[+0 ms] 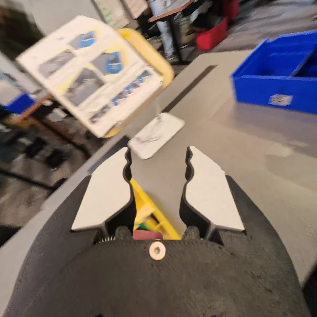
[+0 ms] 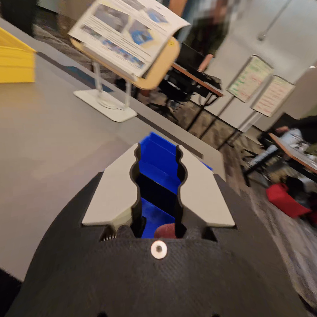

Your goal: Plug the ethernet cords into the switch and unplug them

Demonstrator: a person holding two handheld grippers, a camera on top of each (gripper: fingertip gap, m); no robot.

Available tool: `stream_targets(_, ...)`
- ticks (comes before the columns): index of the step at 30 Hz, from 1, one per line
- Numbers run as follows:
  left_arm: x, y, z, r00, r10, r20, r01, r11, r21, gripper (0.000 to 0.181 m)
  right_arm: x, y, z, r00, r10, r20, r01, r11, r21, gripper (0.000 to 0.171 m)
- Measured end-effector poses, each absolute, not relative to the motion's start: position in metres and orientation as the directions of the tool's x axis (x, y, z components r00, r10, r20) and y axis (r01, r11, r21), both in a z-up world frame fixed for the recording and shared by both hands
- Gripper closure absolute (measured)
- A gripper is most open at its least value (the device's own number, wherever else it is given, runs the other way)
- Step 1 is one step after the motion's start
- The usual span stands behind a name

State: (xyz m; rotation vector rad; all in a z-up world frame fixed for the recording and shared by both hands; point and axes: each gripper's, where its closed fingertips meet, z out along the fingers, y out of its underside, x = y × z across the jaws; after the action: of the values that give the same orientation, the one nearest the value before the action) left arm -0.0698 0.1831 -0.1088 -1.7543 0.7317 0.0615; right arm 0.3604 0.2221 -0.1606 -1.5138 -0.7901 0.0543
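Ethernet cords and the switch cannot be made out in either wrist view; both pictures are smeared by motion blur. The left black two-finger gripper with pale grey finger plates [image 1: 158,155] hangs over the grey bench [image 1: 240,163] with its fingers spread apart and nothing between them. Below its jaws, near the bench's left edge, sits a yellow plastic bin with inner dividers [image 1: 151,211], and something green shows inside it, too blurred to name. Ahead, a white flat-based document stand [image 1: 156,135] holds a sheet of printed pages with photographs [image 1: 89,73] against a yellow-tan backing board, close to the far edge of the bench. A blue plastic crate with a pale sticker on its wall [image 1: 274,87] stands toward the far right corner.

The right gripper [image 2: 158,148], of the same black-and-grey build, hovers with its fingers parted and empty, directly above the blue crate [image 2: 157,161], whose dividers and a dark compartment show through the gap. From this side the document stand [image 2: 106,104] is at the bench's [image 2: 51,137] far edge and the yellow bin [image 2: 15,65] lies at the left. Beyond the bench are other tables, two whiteboards on poles [image 2: 260,85] and a red bag on the floor [image 2: 288,202].
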Motion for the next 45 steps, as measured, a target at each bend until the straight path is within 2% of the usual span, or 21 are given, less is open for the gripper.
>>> stream_targets(2,-0.130,0.188,-0.098,0.786,-0.347,-0.512,-0.587,-0.158,-0.794,0.122,0.325,0.213,-0.167,0.699,0.589,0.405,0.421,0.118,-0.899,0.133)
stream_targets(5,-0.201,0.199,-0.105,0.706,-0.309,-0.637,-0.707,-0.248,-0.663,0.121,0.283,0.204,-0.177,0.631,0.654,0.417,0.436,0.146,-0.888,0.135)
stream_targets(8,-0.247,0.213,-0.139,0.637,-0.403,-0.657,-0.770,-0.355,-0.530,0.113,0.244,0.194,-0.188,0.560,0.733,0.388,0.420,0.152,-0.895,0.135)
stream_targets(10,-0.273,0.223,-0.169,0.563,-0.490,-0.666,-0.823,-0.404,-0.398,0.109,0.222,0.186,-0.197,0.511,0.771,0.381,0.430,0.155,-0.890,0.135)
stream_targets(12,-0.293,0.232,-0.198,0.489,-0.576,-0.655,-0.866,-0.407,-0.289,0.105,0.202,0.178,-0.205,0.460,0.805,0.374,0.438,0.160,-0.885,0.135)
stream_targets(14,-0.308,0.243,-0.221,0.446,-0.634,-0.631,-0.888,-0.399,-0.227,0.102,0.187,0.171,-0.212,0.420,0.832,0.362,0.441,0.161,-0.883,0.135)
stream_targets(19,-0.321,0.272,-0.253,0.422,-0.702,-0.574,-0.904,-0.371,-0.211,0.104,0.166,0.166,-0.221,0.388,0.871,0.301,0.425,0.120,-0.897,0.137)
stream_targets(25,-0.337,0.278,-0.285,0.297,-0.826,-0.478,-0.944,-0.330,-0.016,0.093,0.152,0.167,-0.231,0.368,0.891,0.265,0.422,0.094,-0.902,0.138)
stream_targets(29,-0.346,0.277,-0.301,0.245,-0.877,-0.413,-0.952,-0.298,0.067,0.095,0.142,0.169,-0.235,0.356,0.903,0.239,0.413,0.077,-0.907,0.138)
stream_targets(38,-0.336,0.278,-0.314,0.206,-0.919,-0.337,-0.964,-0.249,0.091,0.100,0.133,0.172,-0.247,0.337,0.919,0.204,0.413,0.051,-0.909,0.140)
stream_targets(41,-0.338,0.277,-0.321,0.180,-0.932,-0.315,-0.959,-0.238,0.154,0.099,0.131,0.173,-0.249,0.333,0.922,0.199,0.414,0.047,-0.909,0.140)
stream_targets(45,-0.347,0.277,-0.331,0.093,-0.951,-0.295,-0.942,-0.180,0.284,0.109,0.131,0.172,-0.250,0.331,0.923,0.198,0.413,0.047,-0.910,0.140)
